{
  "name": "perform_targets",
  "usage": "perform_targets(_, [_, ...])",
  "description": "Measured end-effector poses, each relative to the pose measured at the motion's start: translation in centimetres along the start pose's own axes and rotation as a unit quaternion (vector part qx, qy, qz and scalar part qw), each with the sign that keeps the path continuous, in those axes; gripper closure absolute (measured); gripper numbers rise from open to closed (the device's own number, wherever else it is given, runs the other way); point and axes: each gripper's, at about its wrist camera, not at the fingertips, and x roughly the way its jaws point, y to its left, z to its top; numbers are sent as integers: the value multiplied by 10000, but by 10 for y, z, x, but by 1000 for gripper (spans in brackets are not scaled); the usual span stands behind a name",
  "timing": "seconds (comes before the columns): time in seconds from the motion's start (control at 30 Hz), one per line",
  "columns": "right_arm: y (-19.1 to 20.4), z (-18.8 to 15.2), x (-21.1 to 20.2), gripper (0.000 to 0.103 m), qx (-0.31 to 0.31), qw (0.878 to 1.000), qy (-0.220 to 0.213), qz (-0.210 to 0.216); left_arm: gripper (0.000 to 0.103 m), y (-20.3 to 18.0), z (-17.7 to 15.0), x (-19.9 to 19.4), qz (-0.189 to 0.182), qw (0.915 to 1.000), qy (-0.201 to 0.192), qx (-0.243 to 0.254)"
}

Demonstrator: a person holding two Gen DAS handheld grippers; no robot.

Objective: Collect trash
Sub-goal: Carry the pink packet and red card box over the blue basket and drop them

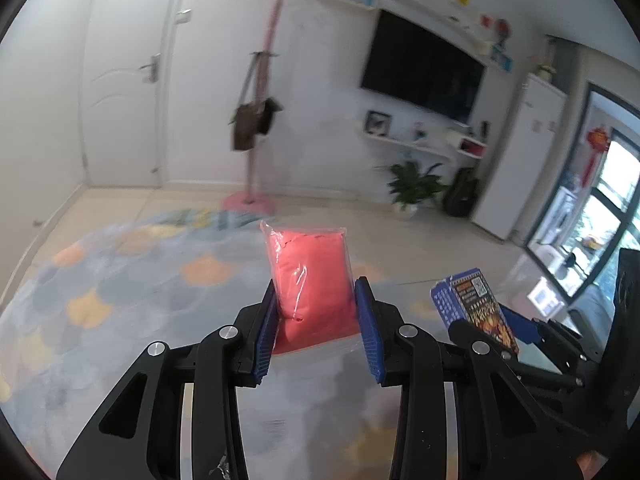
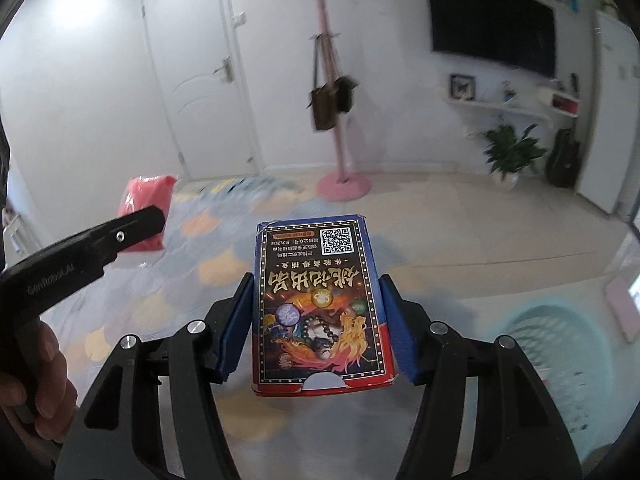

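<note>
A red soft packet in clear plastic (image 1: 310,280) stands upright between the blue pads of my left gripper (image 1: 316,300), which is shut on it above the patterned rug. In the right wrist view the same red packet (image 2: 146,196) shows at the far left, behind the left gripper's black finger. My right gripper (image 2: 318,300) is shut on a blue and red printed card box (image 2: 320,304) with a QR code near its far end. From the left wrist view that card box (image 1: 474,308) appears at the right, held by the right gripper.
A blue-grey rug with orange patches (image 1: 120,300) covers the floor below. A pale blue mesh basket (image 2: 556,352) sits low at the right. A pink coat stand (image 2: 340,128) with a brown bag, a potted plant (image 2: 508,152), a wall TV (image 2: 492,20) and a white door (image 2: 192,80) line the far wall.
</note>
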Motion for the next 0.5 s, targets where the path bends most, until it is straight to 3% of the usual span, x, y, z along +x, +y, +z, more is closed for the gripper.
perform_targets(0.27, [-79,2,-59,46,424,9963,-339,-664,68,-99,0,10,-688,9958,-46,594])
perform_targets(0.5, [-162,-26,-73,46,966,9873,-7,-1264,68,-172,-22,41,-1121,9876,239,1069])
